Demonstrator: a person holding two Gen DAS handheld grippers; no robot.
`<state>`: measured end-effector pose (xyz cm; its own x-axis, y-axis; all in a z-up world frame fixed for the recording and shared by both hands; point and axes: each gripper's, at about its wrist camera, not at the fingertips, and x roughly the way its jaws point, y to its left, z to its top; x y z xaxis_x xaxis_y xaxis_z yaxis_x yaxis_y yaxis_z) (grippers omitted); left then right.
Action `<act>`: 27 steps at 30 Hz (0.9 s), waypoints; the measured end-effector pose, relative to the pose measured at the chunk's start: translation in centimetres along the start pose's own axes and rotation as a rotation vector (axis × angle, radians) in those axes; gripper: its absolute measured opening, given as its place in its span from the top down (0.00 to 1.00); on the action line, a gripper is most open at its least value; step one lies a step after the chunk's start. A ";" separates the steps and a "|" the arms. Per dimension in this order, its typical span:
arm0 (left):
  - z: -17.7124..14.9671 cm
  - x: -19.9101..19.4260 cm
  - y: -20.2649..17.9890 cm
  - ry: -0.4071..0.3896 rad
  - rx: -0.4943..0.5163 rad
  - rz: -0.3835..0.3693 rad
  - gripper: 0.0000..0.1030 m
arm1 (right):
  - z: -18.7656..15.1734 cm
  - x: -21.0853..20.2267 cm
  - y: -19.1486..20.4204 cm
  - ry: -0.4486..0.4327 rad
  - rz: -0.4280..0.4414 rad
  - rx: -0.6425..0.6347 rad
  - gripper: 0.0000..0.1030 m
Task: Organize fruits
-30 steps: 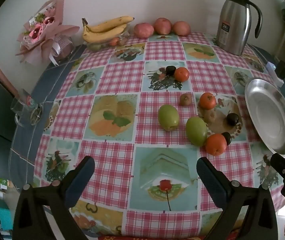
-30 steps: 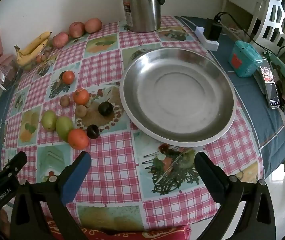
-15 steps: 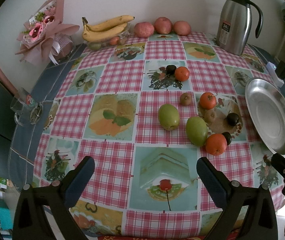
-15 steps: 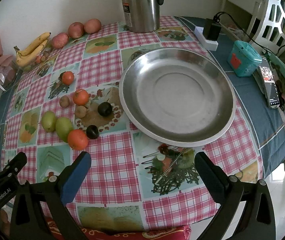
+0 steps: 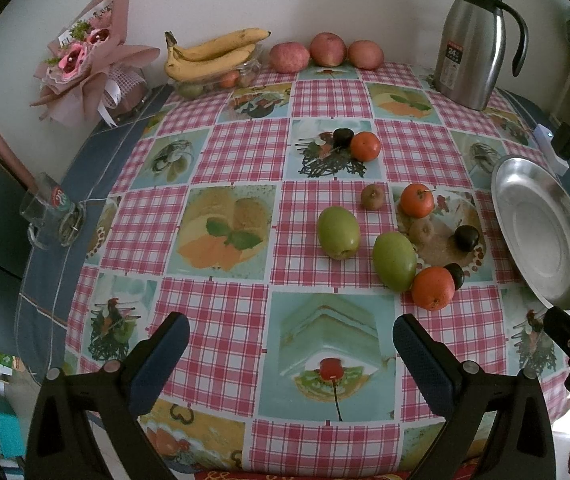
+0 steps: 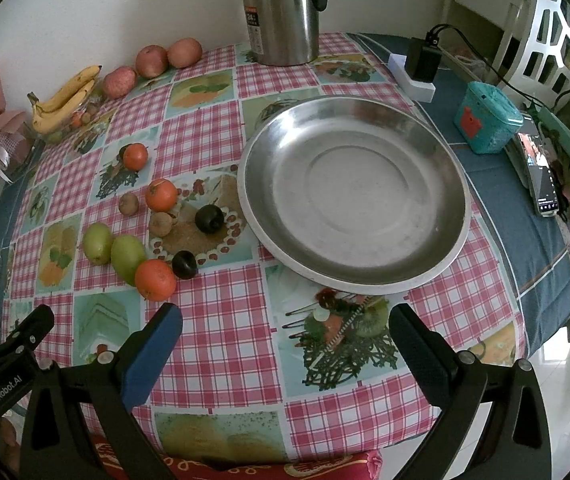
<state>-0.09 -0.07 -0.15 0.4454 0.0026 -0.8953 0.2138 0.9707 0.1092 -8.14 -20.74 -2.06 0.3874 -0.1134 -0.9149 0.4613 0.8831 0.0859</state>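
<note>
A cluster of loose fruit lies on the checked tablecloth: two green fruits [image 5: 339,233] [image 5: 394,261], three oranges [image 5: 433,289] [image 5: 417,200] [image 5: 365,146], small brown kiwis [image 5: 372,197] and dark plums [image 5: 467,238]. An empty steel plate [image 6: 353,196] sits right of the cluster. My left gripper [image 5: 287,346] hovers open over the near table edge, short of the fruit. My right gripper [image 6: 285,338] is also open and empty, just in front of the plate, with the nearest orange [image 6: 155,280] to its left.
At the back stand a steel jug [image 5: 473,48], three apples [image 5: 327,50], a banana bunch [image 5: 213,54] and a pink bouquet [image 5: 89,72]. A glass mug [image 5: 51,216] sits at the left edge. A teal box [image 6: 487,122], charger [image 6: 421,66] and phone [image 6: 541,176] lie right.
Both views have shifted only slightly; the grippers stay open and no fruit has moved.
</note>
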 end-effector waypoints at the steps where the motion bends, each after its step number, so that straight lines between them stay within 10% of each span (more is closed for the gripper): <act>1: 0.0 0.0 0.0 0.000 0.000 0.000 0.00 | 0.0 0.0 0.0 0.000 0.000 0.001 0.00; 27: -0.3 0.3 0.0 0.007 -0.001 -0.003 0.00 | 0.0 0.1 0.0 0.001 -0.001 0.000 0.00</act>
<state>-0.19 0.04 -0.49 0.4390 0.0014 -0.8985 0.2145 0.9709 0.1064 -8.13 -20.74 -2.16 0.3862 -0.1137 -0.9154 0.4620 0.8827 0.0853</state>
